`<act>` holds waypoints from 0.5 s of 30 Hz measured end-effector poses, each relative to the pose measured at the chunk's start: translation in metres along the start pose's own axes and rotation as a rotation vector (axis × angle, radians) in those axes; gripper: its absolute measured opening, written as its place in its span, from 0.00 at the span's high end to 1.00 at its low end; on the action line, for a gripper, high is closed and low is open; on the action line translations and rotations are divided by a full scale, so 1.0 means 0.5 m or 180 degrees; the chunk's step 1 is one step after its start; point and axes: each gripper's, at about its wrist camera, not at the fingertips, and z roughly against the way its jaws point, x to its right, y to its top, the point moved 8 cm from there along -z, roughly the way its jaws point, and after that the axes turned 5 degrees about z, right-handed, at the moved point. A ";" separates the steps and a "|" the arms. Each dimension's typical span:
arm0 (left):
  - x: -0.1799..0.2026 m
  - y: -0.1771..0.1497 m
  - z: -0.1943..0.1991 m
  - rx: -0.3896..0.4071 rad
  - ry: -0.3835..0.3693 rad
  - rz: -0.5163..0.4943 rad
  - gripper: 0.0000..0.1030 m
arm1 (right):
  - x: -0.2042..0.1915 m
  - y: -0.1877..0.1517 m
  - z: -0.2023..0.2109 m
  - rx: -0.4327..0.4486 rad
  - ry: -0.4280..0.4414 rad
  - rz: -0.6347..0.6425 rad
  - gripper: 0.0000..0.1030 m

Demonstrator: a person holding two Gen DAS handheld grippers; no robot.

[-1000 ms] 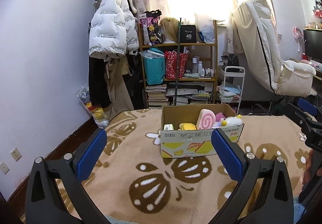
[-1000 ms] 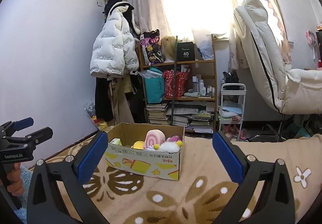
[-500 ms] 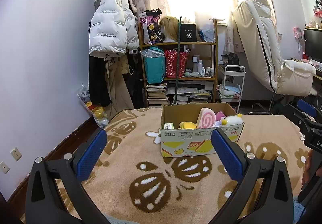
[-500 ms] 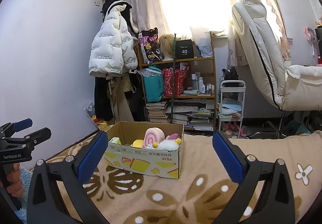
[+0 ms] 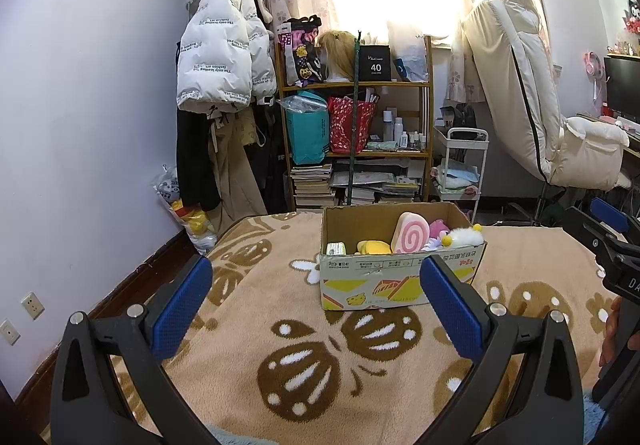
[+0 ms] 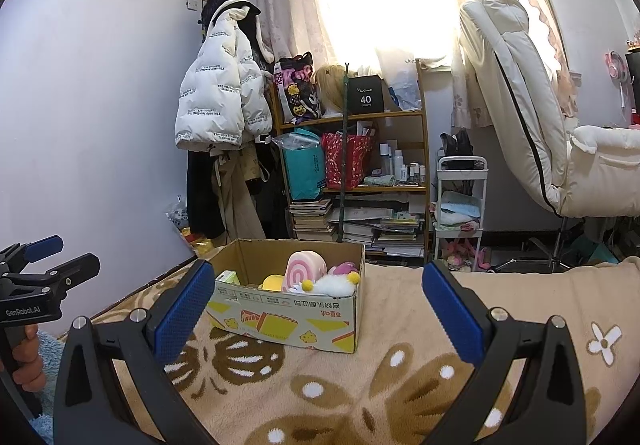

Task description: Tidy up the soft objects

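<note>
At 12 o'clock on the tan butterfly-print blanket [image 5: 304, 361], open cardboard box [image 5: 394, 277] corrals plush toys [image 5: 412, 237]; left gripper [image 5: 316, 309] and right gripper [image 6: 316, 309] spread empty, likely ready.

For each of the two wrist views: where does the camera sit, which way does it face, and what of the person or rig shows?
Left wrist: sits on the open left gripper, facing the cardboard box on the blanket; the right gripper and fingers show at right.
Right wrist: sits on the open right gripper, facing the box from further right; the left gripper and hand show at left.
Shared: box, pink swirl toy, shelf, white jacket, chair.
</note>
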 end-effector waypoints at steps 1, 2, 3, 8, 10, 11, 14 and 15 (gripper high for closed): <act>-0.001 0.000 0.000 -0.0001 -0.0006 -0.0001 0.01 | 0.000 0.000 0.000 -0.0004 0.0007 -0.0003 0.00; 0.000 0.000 0.000 -0.0002 -0.0003 -0.0002 0.01 | 0.001 -0.002 -0.001 -0.0013 0.0009 -0.0007 0.00; 0.000 0.000 0.000 -0.0002 0.0000 -0.0003 0.01 | 0.002 -0.006 -0.003 -0.0019 0.0005 -0.0008 0.00; 0.001 -0.002 -0.002 -0.0008 -0.0003 -0.0004 0.01 | 0.002 -0.014 -0.003 -0.0027 0.0003 -0.0008 0.00; 0.001 -0.002 -0.002 -0.0009 0.0002 -0.0003 0.01 | 0.003 -0.018 -0.003 -0.0025 0.0001 -0.0012 0.00; 0.000 -0.003 -0.002 -0.0011 0.0002 -0.0004 0.01 | 0.004 -0.019 -0.003 -0.0030 0.0002 -0.0015 0.00; -0.002 -0.004 -0.004 -0.0013 0.0001 -0.0004 0.01 | 0.005 -0.017 -0.001 -0.0014 -0.0005 -0.0006 0.00; -0.002 -0.004 -0.004 -0.0018 -0.0001 -0.0006 0.01 | 0.005 -0.020 -0.001 -0.0005 -0.0012 -0.0002 0.00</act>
